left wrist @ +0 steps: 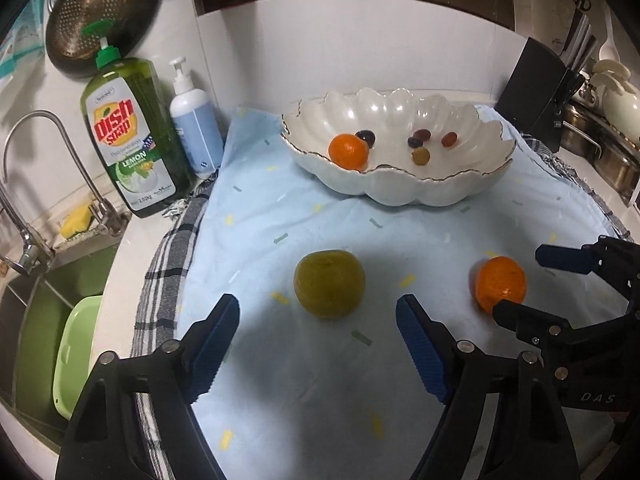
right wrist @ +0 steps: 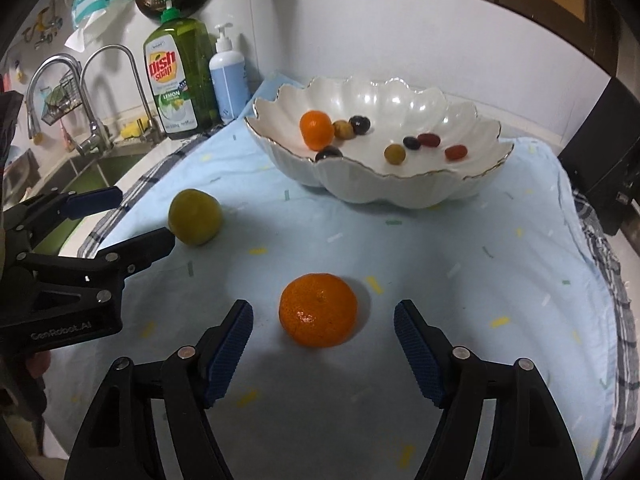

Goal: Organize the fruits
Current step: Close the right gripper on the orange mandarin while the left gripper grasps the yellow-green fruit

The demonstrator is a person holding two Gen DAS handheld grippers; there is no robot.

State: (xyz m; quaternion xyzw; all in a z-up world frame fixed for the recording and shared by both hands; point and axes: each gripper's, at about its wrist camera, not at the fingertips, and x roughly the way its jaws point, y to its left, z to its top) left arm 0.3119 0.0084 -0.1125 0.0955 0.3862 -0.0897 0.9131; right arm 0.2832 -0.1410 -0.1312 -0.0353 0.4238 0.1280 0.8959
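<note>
A green round fruit (left wrist: pixel 329 283) (right wrist: pixel 195 216) lies on the light blue cloth (left wrist: pixel 320 220), just ahead of my left gripper (left wrist: pixel 318 312), which is open with its blue pads apart and nothing between them. An orange mandarin (right wrist: pixel 318 315) (left wrist: pixel 500 289) lies further right on the cloth, just ahead of my right gripper (right wrist: pixel 323 318), also open and not touching it. Behind them stands a white scalloped bowl (left wrist: pixel 420 194) (right wrist: pixel 400 194) holding another mandarin (left wrist: pixel 348 151) (right wrist: pixel 317 129) and several small grapes. Each gripper shows in the other's view, left gripper (right wrist: pixel 132 220) and right gripper (left wrist: pixel 532 280).
A green dish soap bottle (left wrist: pixel 132 136) (right wrist: pixel 180 76) and a white pump bottle (left wrist: pixel 196 124) stand at the back left. A sink with a tap (left wrist: pixel 48 184) and a green tub (left wrist: pixel 76 356) lies left. A black knife block (left wrist: pixel 540 88) and pots are at the right.
</note>
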